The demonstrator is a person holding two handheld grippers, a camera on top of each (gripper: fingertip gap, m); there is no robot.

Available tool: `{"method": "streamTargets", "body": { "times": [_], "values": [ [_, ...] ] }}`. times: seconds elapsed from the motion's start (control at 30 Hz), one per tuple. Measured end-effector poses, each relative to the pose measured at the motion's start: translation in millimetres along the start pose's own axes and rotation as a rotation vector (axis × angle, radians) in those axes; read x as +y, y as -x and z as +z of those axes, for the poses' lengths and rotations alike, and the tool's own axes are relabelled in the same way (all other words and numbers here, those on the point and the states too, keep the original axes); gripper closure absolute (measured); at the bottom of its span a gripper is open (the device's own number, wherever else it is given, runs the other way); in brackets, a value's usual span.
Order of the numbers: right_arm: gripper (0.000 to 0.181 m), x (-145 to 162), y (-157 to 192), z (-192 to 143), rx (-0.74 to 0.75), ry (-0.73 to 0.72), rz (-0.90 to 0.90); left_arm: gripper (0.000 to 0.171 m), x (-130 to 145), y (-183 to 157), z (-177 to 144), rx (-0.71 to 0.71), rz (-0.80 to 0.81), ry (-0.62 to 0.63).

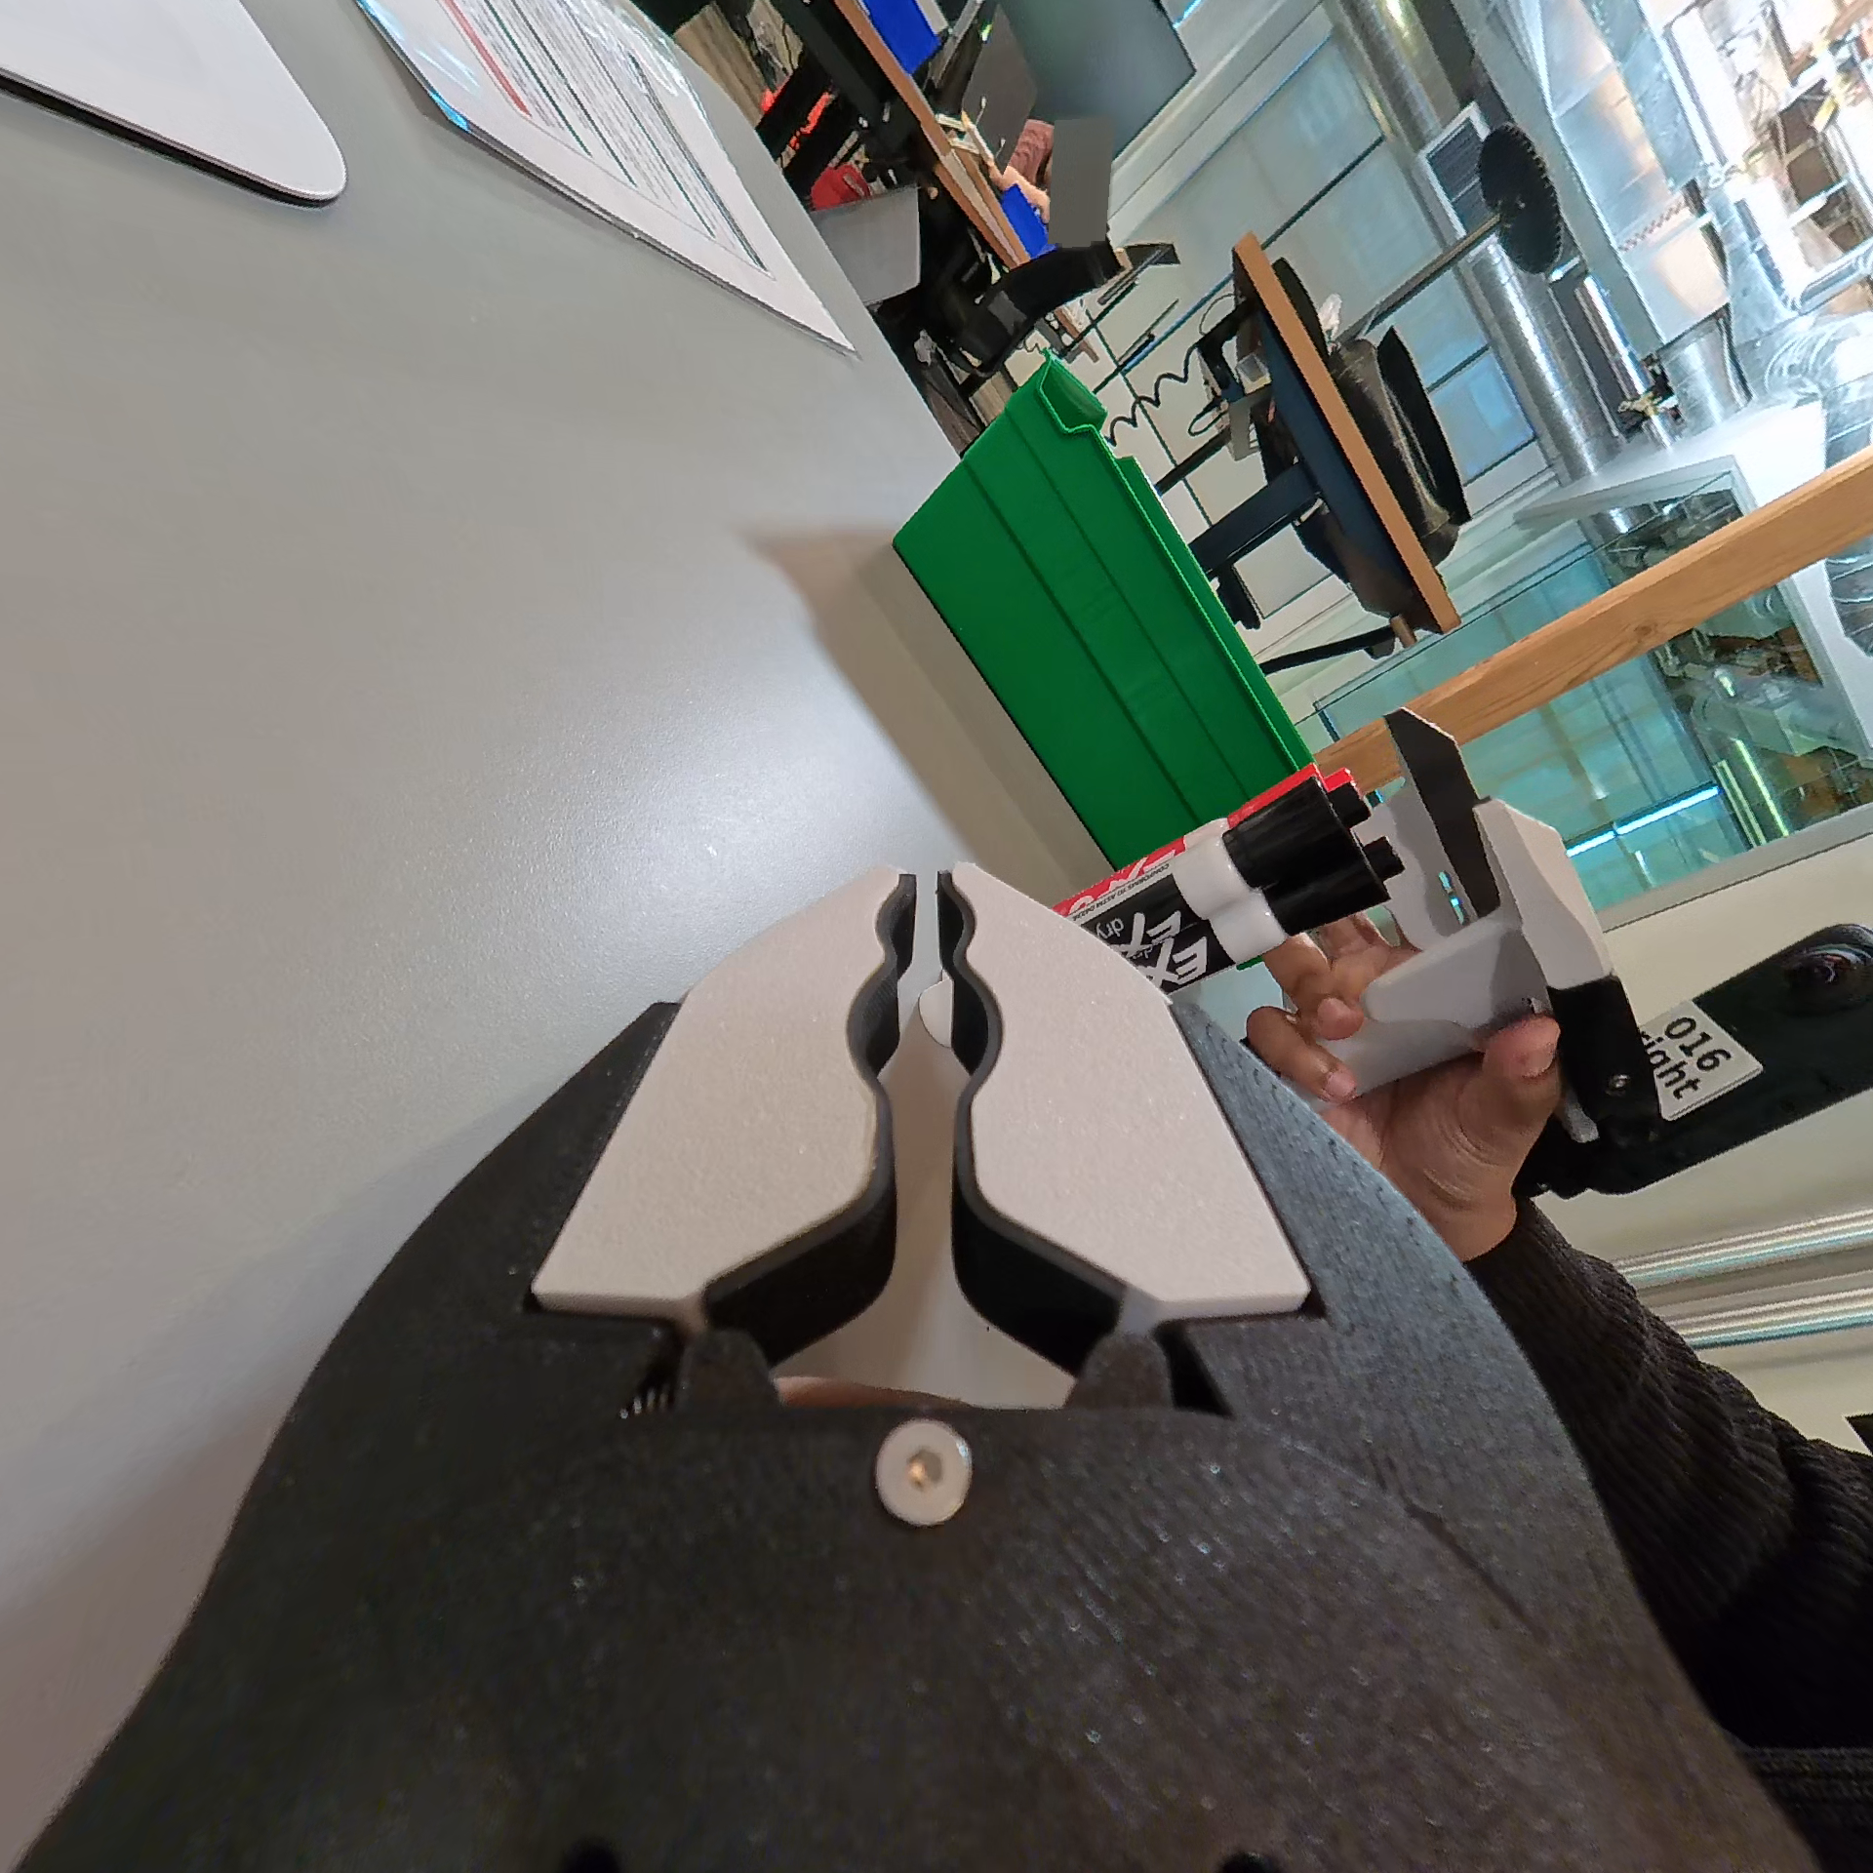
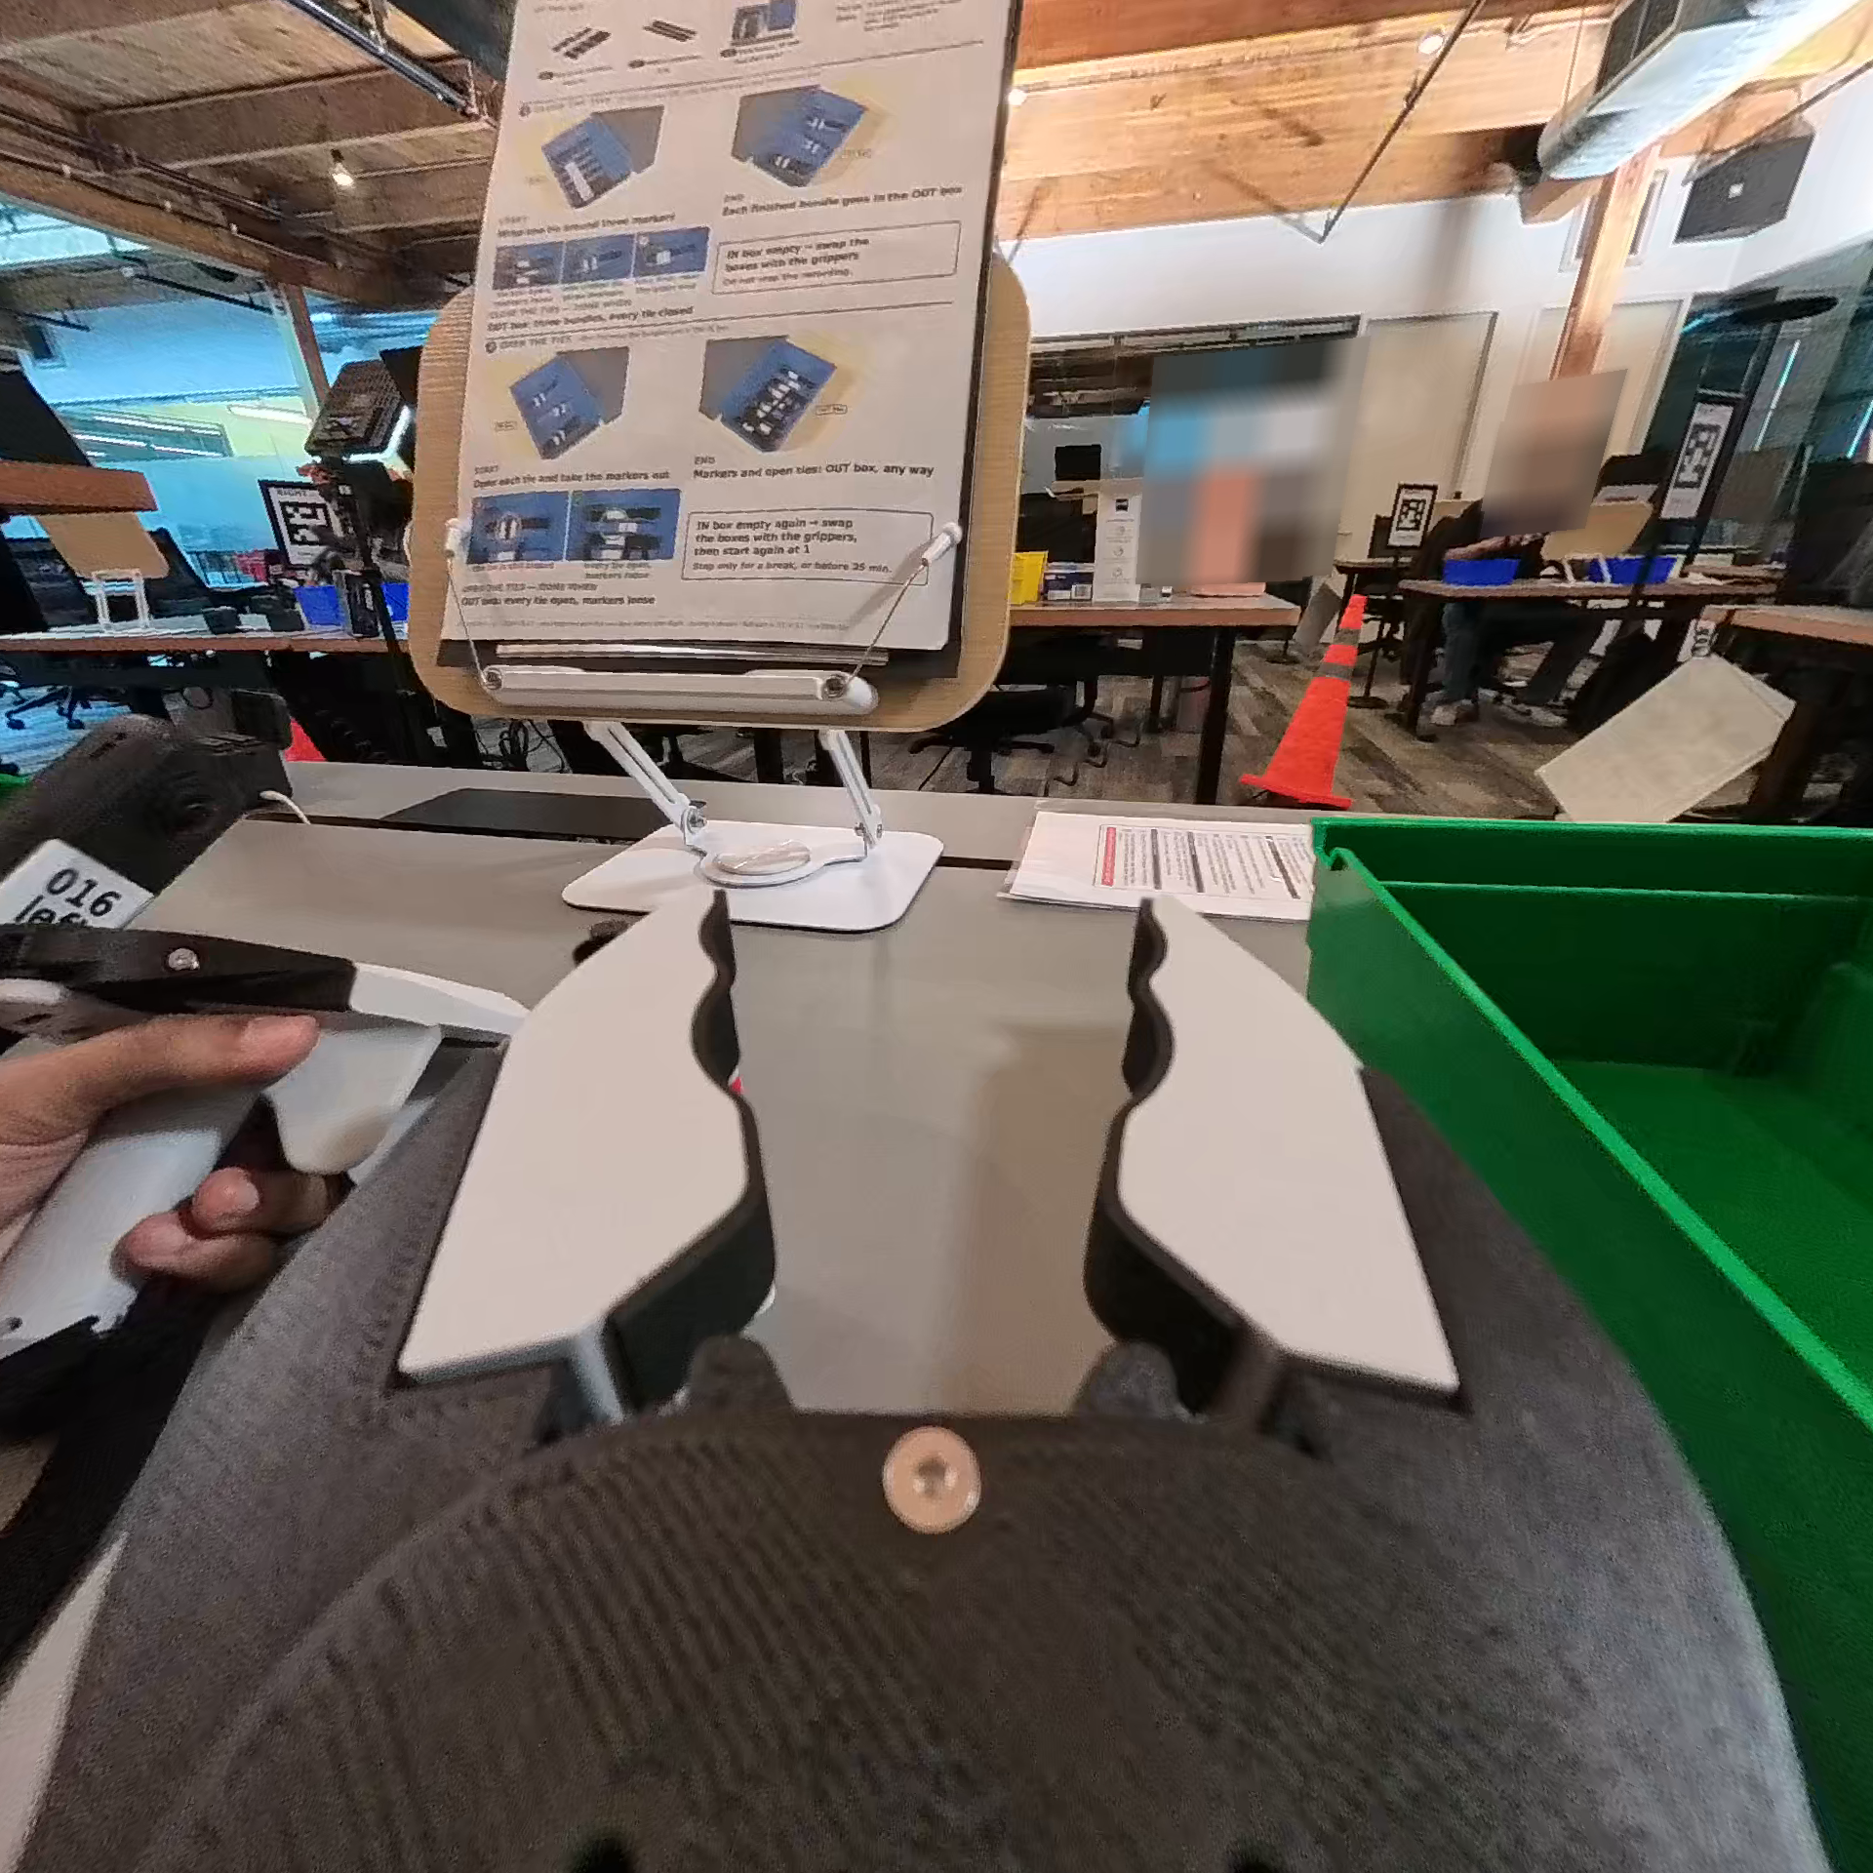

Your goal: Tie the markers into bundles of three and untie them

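A bundle of markers, black caps together with a red one behind, hangs above the grey table just beside the green bin, apparently on its way there. In the left wrist view the left gripper has its fingers pressed nearly together with only a thin slit between them; the markers run behind its right finger, so whether it pinches them or their tie cannot be told. No tie is visible from either camera, so whether the bundle is bound is also unclear.

Right of the markers, the right gripper sits in a hand with its tips close to the marker caps. Its own view shows the right gripper's fingers spread wide with nothing between them, over bare table in front of the document stand.

The bin stands at the table's right side, just beside the right gripper. The part of its inside that shows is empty, though its far end is out of frame. Judged from this, no finished bundle has landed there, and most of the tying and all of the untying may remain.
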State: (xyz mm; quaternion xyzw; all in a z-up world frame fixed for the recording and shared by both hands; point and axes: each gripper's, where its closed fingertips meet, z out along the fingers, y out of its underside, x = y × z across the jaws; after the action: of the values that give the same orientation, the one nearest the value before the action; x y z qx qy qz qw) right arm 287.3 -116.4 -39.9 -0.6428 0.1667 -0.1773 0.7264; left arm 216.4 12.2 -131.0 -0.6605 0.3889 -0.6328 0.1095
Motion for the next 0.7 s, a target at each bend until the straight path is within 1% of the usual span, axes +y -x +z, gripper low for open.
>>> {"method": "streamTargets", "body": {
  "times": [0.5, 0.7],
  "values": [
    [0.105, 5, 22, 1, -0.042, -0.002, -0.041, 0.165, 0, 0, 0, 0.001, -0.003, 0.000],
    [0.104, 8, 23, 2, -0.028, 0.007, -0.043, 0.165, 0, 0, 0, 0.001, -0.004, 0.000]
  ]
}}
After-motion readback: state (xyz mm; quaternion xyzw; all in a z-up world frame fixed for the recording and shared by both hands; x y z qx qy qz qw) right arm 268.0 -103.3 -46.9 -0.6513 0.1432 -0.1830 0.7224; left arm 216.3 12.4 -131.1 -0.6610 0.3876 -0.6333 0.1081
